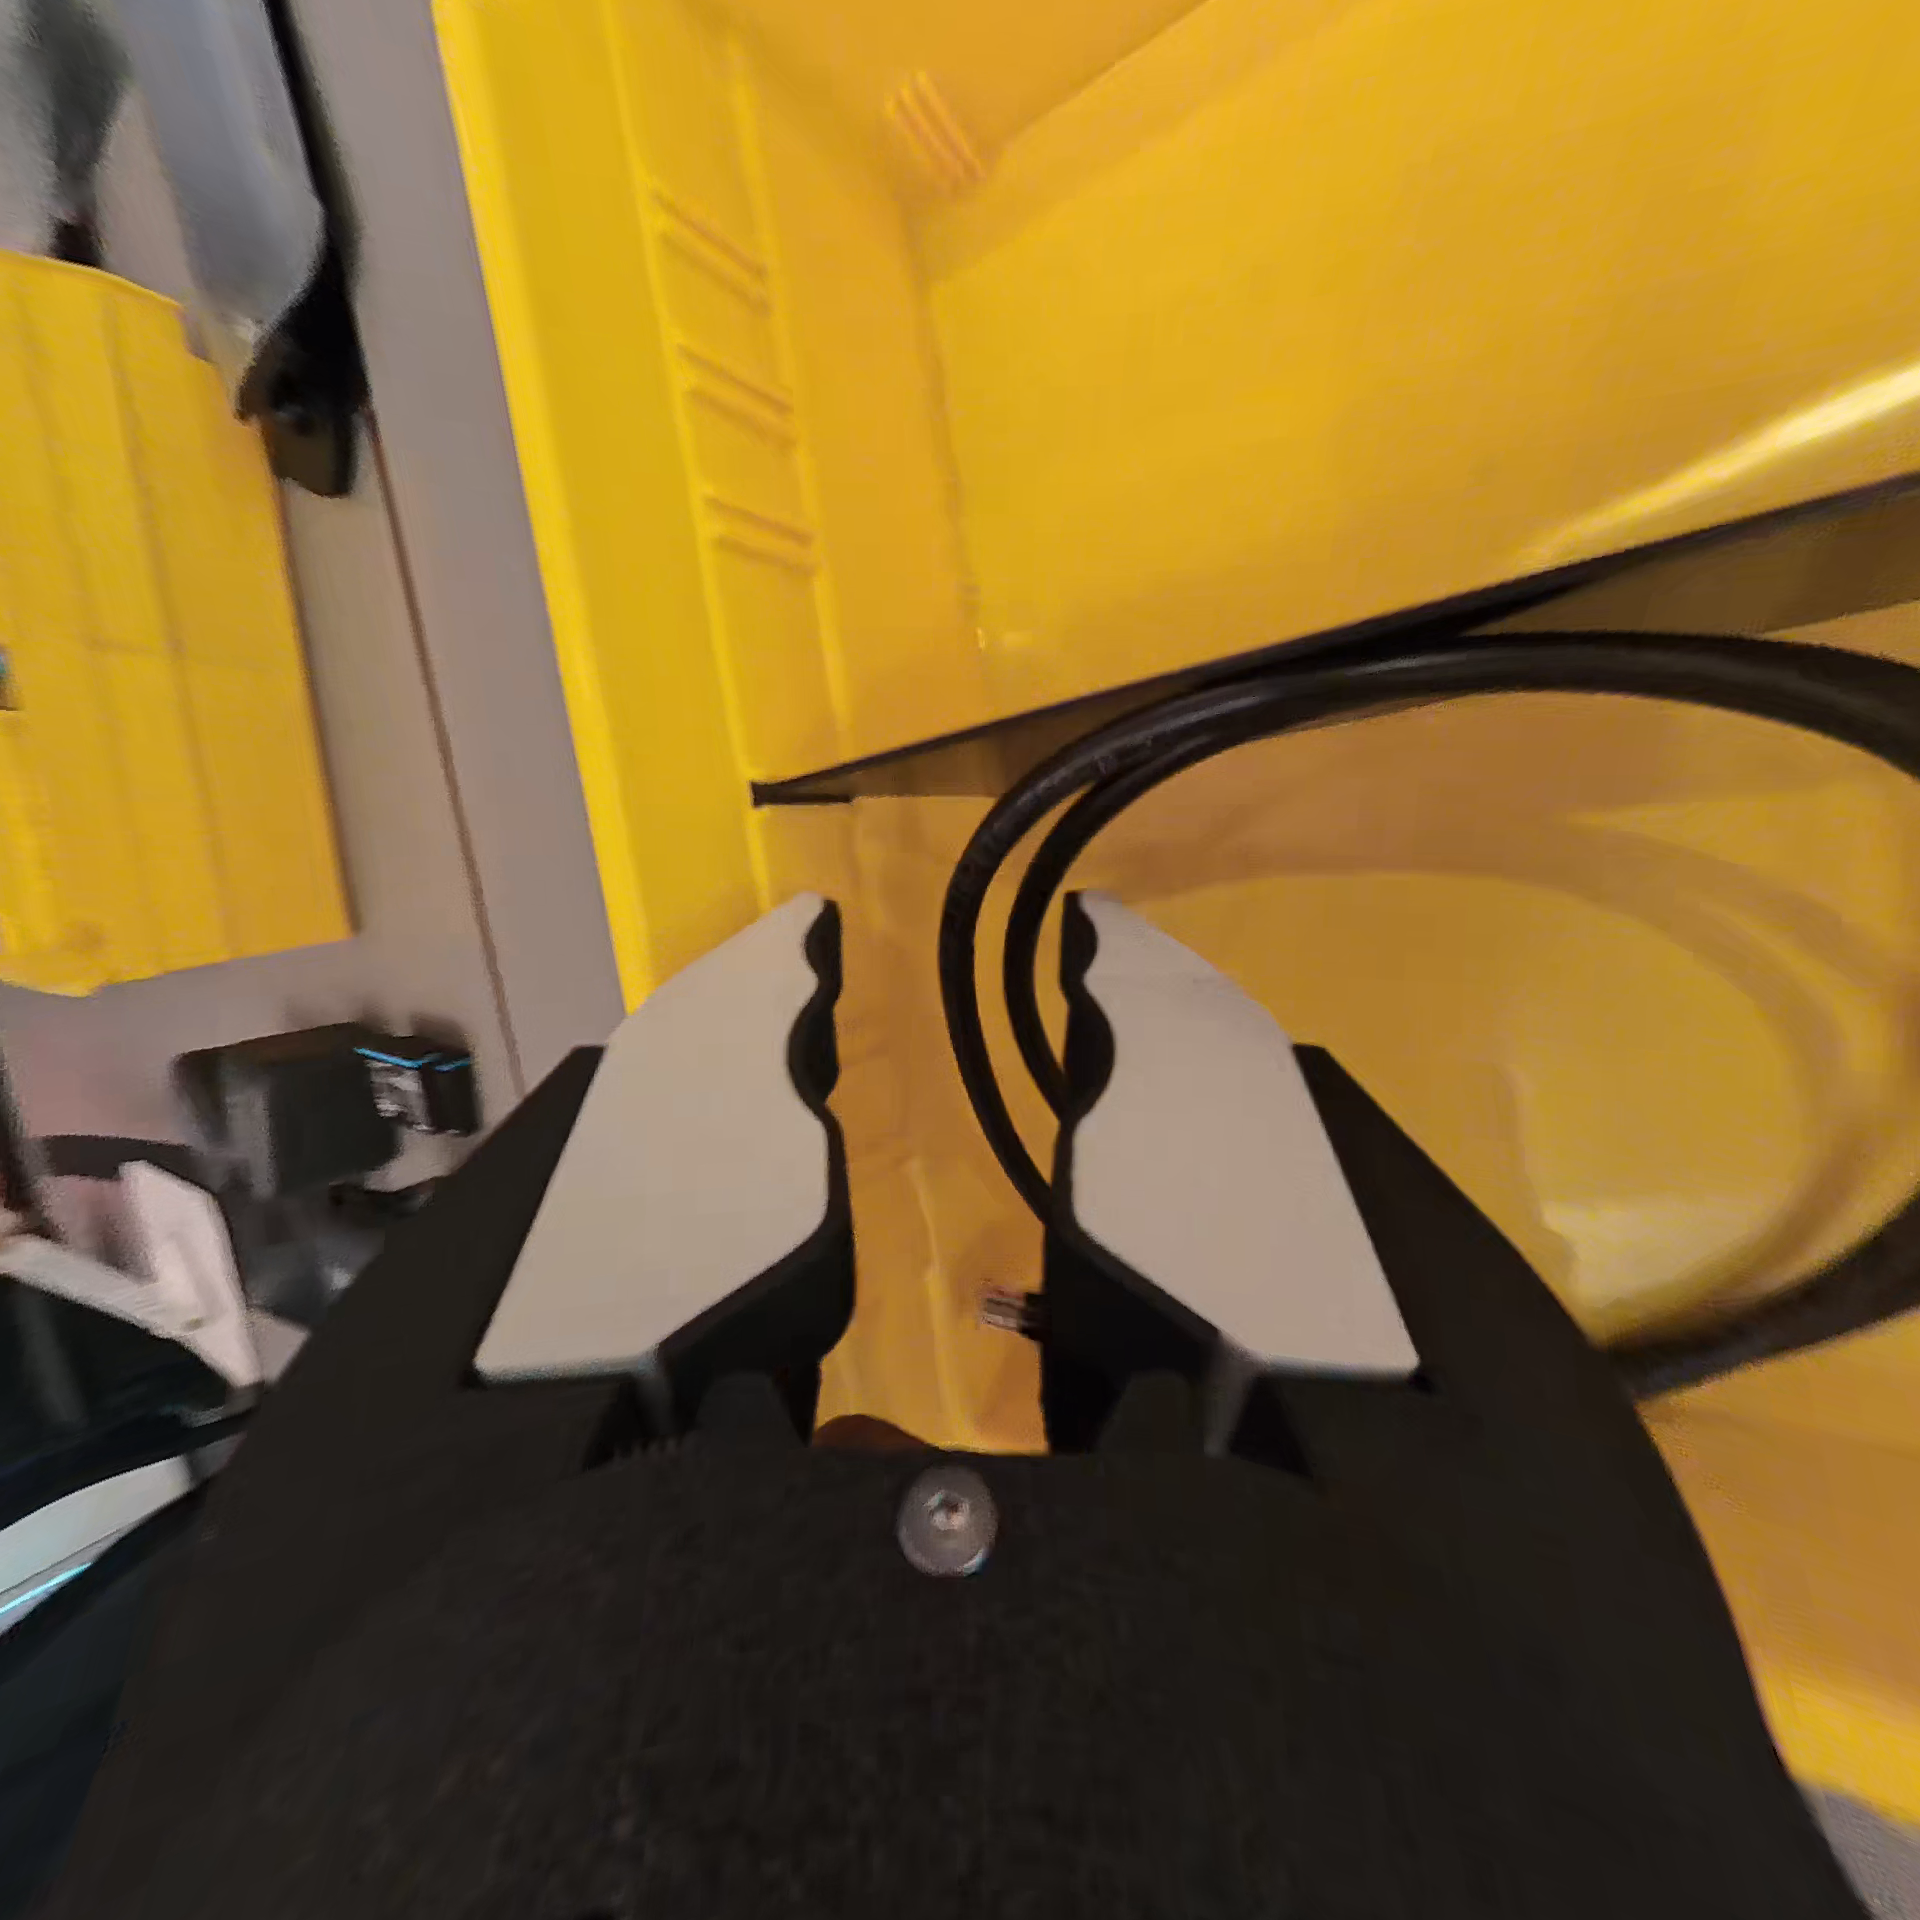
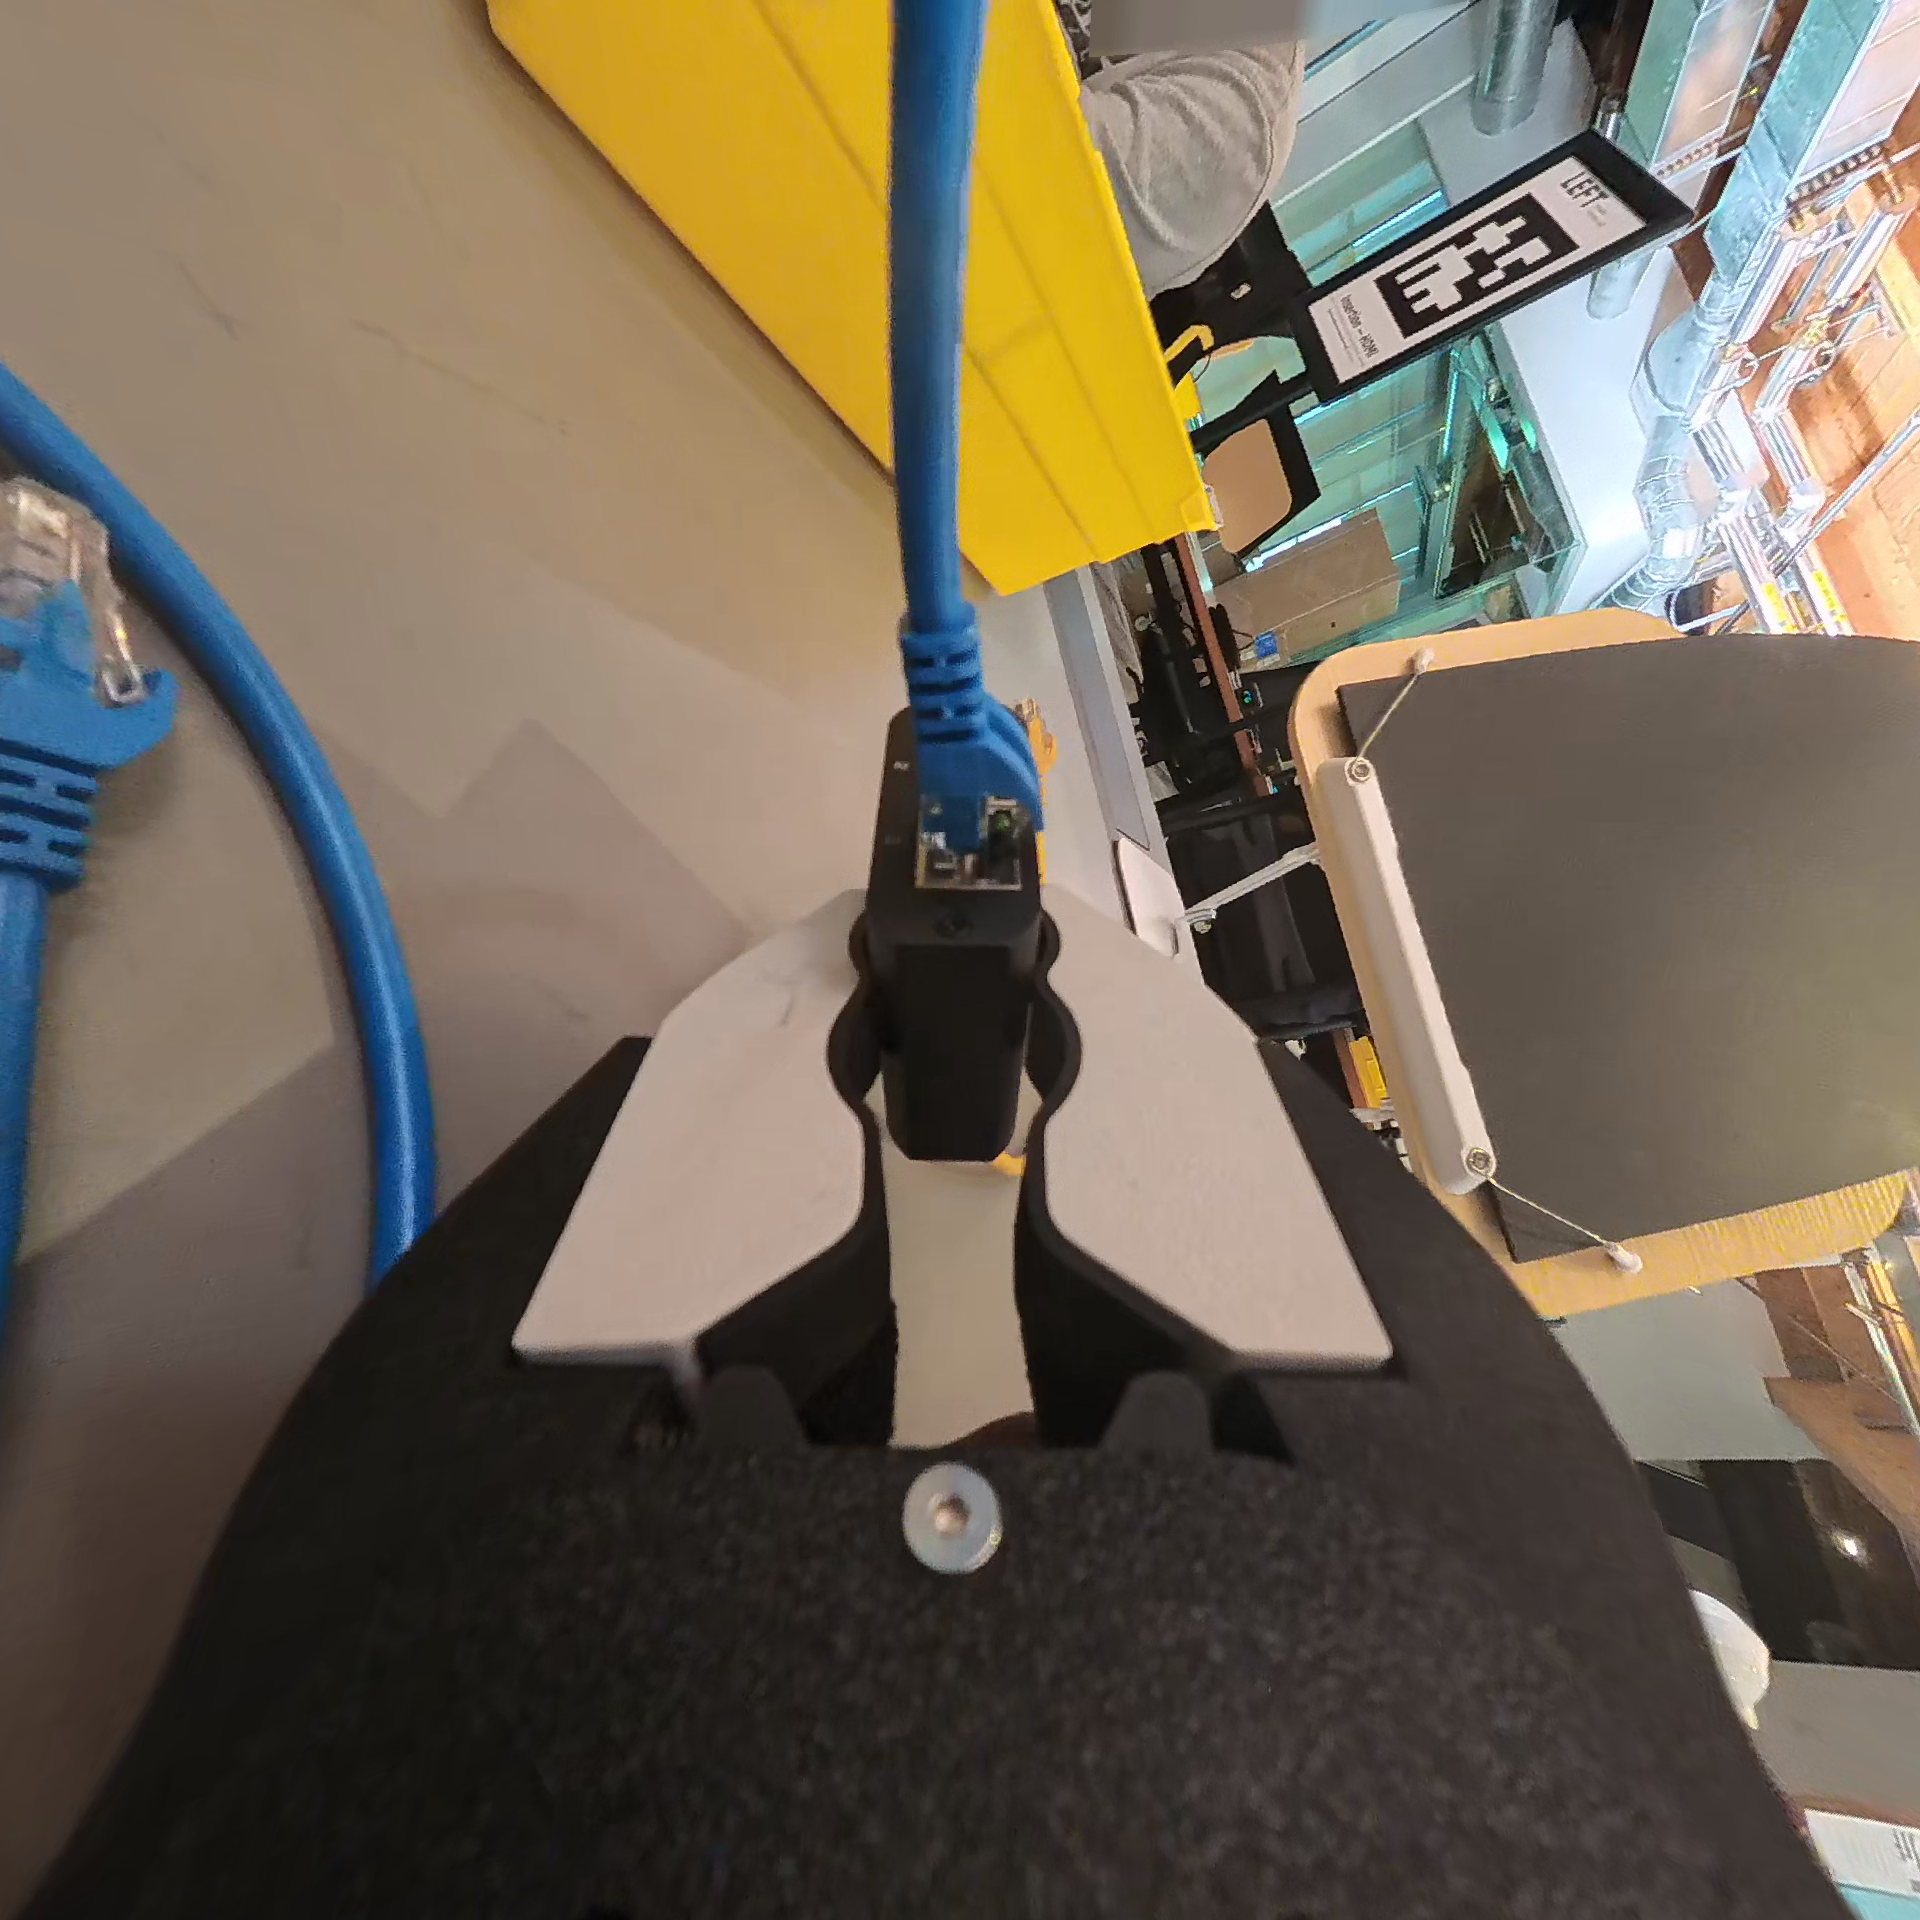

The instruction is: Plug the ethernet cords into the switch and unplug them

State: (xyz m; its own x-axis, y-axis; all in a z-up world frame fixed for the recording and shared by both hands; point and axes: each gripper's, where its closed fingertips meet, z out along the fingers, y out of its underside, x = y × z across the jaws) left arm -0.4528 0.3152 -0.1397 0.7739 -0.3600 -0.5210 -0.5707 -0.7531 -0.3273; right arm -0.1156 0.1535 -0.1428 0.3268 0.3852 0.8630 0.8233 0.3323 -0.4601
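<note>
In the right wrist view my right gripper [image 2: 954, 935] is shut on a small black switch [image 2: 956, 914] and holds it above the table. A blue ethernet cord [image 2: 928, 343] is plugged into one port of the switch and runs away toward the top. A second blue cord [image 2: 312, 790] curves along the left, and its loose clear plug [image 2: 57, 582] lies on the table. In the left wrist view my left gripper [image 1: 951, 935] is open inside a yellow bin [image 1: 1351, 364]. Two black cables [image 1: 997, 914] loop between its fingers, close to the right finger. A small plug tip [image 1: 1003, 1304] shows low between the fingers.
A thin dark divider [image 1: 1299, 665] crosses the yellow bin. A second yellow bin [image 2: 831, 260] stands on the beige table [image 2: 416, 468] past the switch. A dark board on a wooden frame [image 2: 1610, 935] is at the right. A black marker sign [image 2: 1475, 260] stands farther back.
</note>
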